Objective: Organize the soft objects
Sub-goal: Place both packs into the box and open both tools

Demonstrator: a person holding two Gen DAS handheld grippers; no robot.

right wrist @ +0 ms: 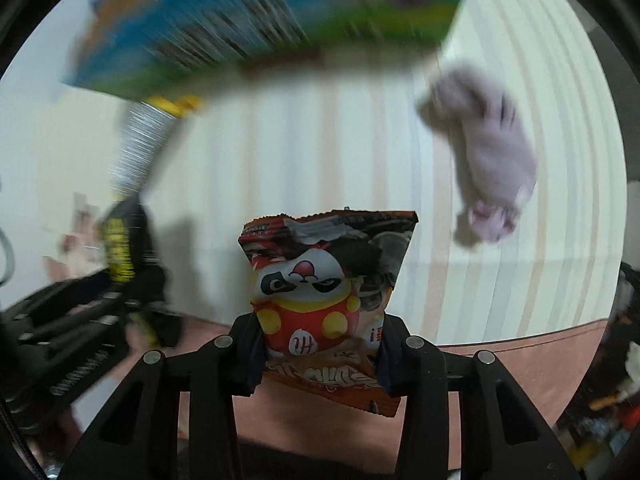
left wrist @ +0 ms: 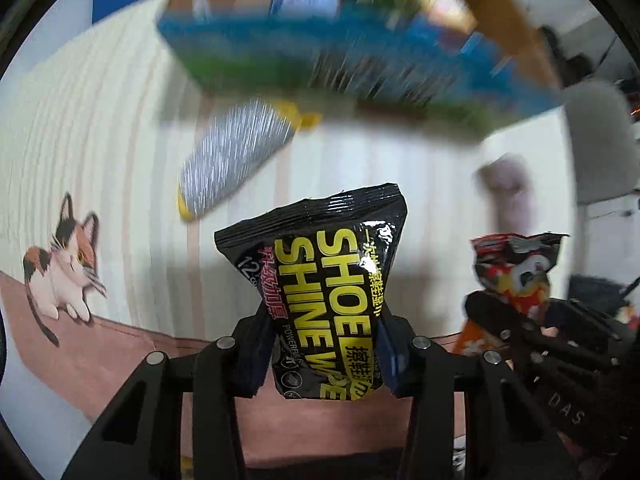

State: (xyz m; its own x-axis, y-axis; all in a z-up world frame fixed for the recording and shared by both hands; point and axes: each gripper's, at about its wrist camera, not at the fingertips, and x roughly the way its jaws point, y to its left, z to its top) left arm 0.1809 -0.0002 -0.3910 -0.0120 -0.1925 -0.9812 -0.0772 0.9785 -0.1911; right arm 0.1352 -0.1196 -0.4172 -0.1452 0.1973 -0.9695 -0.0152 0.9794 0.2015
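Wipes packet (left wrist: 320,292) pinched by left tool (left wrist: 324,356); panda packet (right wrist: 324,300) by right tool (right wrist: 320,356).

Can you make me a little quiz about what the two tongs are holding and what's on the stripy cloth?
1. True or false: the left tongs are shut on the black shoe wipes packet.
2. What animal face is on the snack packet in the right tongs?
A) panda B) frog C) lion
3. Fill in: the fluffy purple plush toy lies on the ______ cloth.

Key: 1 true; 2 A; 3 striped.
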